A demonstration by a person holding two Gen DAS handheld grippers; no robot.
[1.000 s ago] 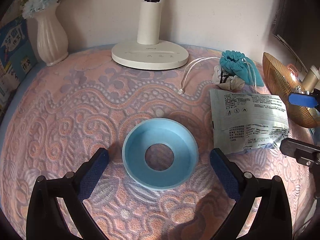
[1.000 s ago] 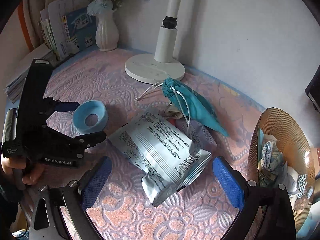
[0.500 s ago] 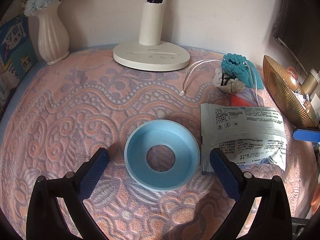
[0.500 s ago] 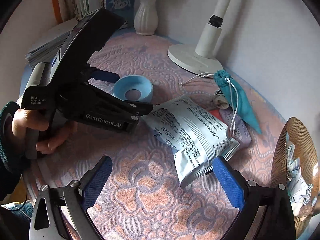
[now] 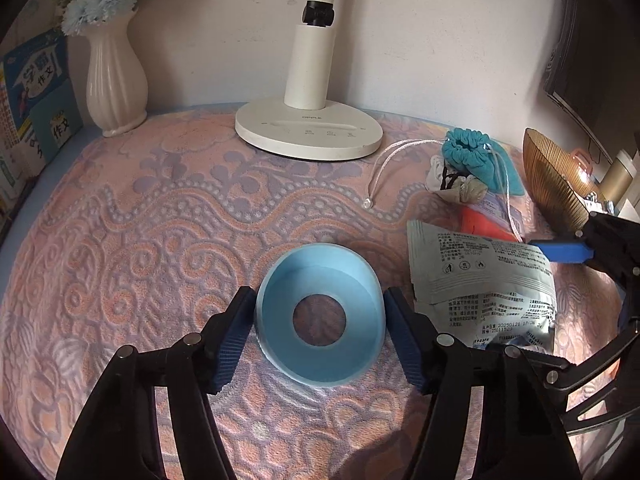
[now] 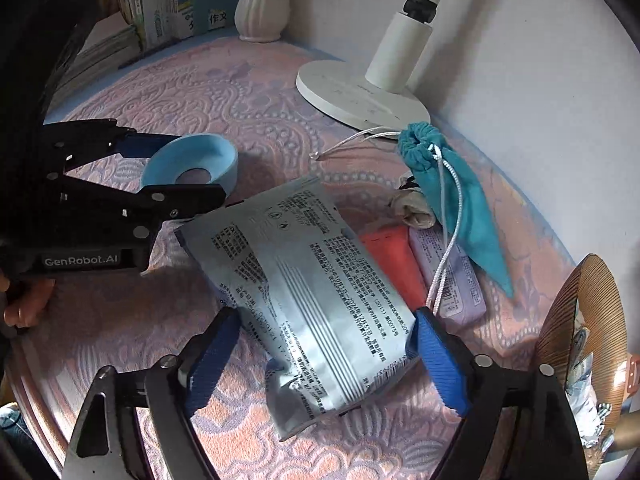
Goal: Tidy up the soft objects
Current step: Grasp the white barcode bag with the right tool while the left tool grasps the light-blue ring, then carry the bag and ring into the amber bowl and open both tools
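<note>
In the left wrist view, the left gripper [image 5: 320,332] is seen nearest, its jaws drawn in against the two sides of a pale blue soft ring [image 5: 320,316] that rests on the patterned pink cloth [image 5: 160,220] of the bench; the ring is flanked and seemingly touched, though a firm pinch cannot be confirmed. In the right wrist view, the right gripper [image 6: 324,356] is set with jaws spread around the near end of a silver printed packet [image 6: 316,292], not yet closed on it. Beyond the packet, a red pouch [image 6: 390,256], a lilac packet [image 6: 452,280] and a teal drawstring bag [image 6: 452,188] lie clustered, near a gold ribbed bowl [image 6: 568,312]. The grasping step is judged to be in hand; next, both grips would need tightening gently before lifting.
</note>
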